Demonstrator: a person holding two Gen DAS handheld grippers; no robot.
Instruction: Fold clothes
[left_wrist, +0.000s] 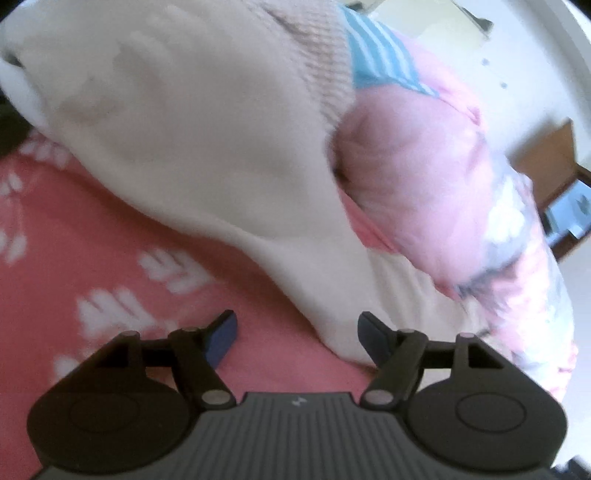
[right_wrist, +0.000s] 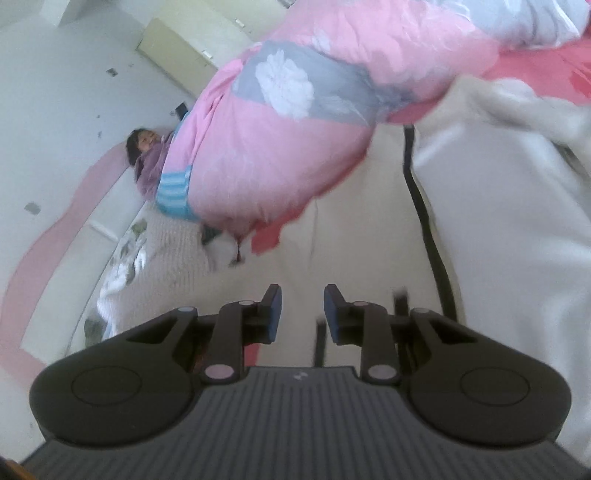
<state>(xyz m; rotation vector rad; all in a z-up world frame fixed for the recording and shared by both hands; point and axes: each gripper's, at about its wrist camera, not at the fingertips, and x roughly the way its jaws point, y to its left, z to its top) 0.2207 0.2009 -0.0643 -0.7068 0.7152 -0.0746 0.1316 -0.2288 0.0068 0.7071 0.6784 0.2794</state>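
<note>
Left wrist view: left gripper (left_wrist: 297, 334) fingers wide over cream garment (left_wrist: 207, 147); right gripper (right_wrist: 303, 314) fingers narrowly parted, empty.

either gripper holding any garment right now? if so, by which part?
Nothing is held. The left gripper stands open over the coral bedsheet, short of the cream garment. The right gripper is open too, with no cloth between its fingers.

Cream garment (left_wrist: 192, 140) with ribbed hem, rumpled on coral bedspread.
</note>
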